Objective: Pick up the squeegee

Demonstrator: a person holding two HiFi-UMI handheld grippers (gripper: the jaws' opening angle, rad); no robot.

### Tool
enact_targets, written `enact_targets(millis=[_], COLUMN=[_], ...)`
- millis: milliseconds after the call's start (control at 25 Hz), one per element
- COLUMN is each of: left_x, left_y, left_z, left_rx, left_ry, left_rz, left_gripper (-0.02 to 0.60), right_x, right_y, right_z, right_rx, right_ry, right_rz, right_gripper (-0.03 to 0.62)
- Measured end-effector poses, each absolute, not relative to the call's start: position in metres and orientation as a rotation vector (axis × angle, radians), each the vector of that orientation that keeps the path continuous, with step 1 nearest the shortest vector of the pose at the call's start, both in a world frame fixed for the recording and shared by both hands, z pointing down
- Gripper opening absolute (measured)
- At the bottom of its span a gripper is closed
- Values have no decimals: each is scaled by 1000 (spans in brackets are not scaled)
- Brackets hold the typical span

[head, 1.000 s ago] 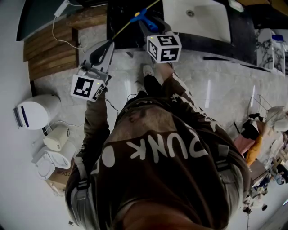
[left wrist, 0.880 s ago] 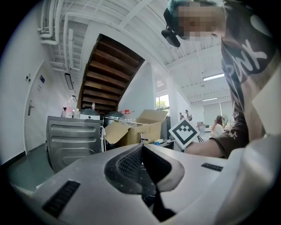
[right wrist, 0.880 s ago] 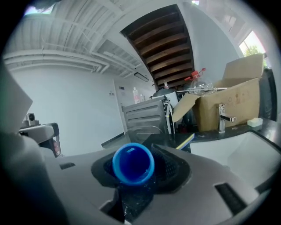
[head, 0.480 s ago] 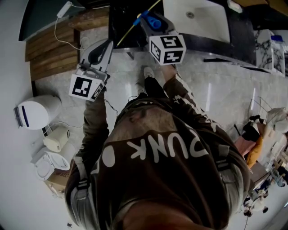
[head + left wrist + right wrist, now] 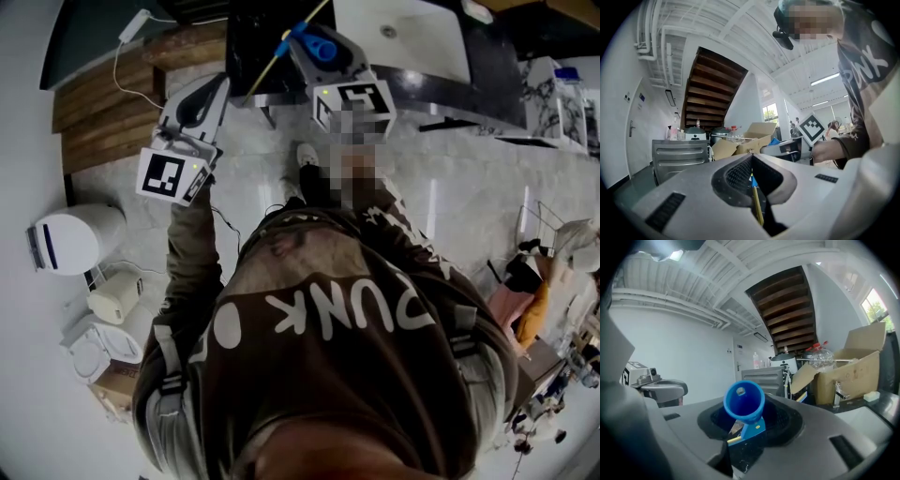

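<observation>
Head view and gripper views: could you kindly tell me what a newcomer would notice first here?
The blue-handled squeegee stands out, clamped in the right gripper over the dark counter, beside the white sink. Its thin yellow blade runs across into the closed jaws of the left gripper.

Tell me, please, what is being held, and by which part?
A squeegee: right hand-held gripper clamps its blue tubular handle, left hand-held gripper pinches its thin yellow blade.

The squeegee (image 5: 317, 47) sits in the right gripper's (image 5: 749, 425) jaws, left gripper (image 5: 221, 86) at its left, sink (image 5: 422, 42) beyond.
</observation>
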State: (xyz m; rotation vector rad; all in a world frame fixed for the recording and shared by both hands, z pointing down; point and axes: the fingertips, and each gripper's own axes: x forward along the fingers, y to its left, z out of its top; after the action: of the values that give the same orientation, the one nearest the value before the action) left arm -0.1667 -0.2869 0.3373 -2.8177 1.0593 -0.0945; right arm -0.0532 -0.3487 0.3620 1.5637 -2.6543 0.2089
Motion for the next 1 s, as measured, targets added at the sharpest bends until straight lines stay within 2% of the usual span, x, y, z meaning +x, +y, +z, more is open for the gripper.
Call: enact_targets(millis=[560, 1000], left_x=[-175, -149], left_y=[-246, -232], left_z=[300, 283], left_rx=[-2756, -2728], left_ry=[1014, 1008], left_rz=[-76, -75], left_gripper=[2, 2], right_x=[-71, -54], right_y=[-271, -236], right_z=[307, 288], right_rx=[1458, 1335], right_ry=[-2772, -2844], right_rz=[2, -86], right_gripper=[156, 156])
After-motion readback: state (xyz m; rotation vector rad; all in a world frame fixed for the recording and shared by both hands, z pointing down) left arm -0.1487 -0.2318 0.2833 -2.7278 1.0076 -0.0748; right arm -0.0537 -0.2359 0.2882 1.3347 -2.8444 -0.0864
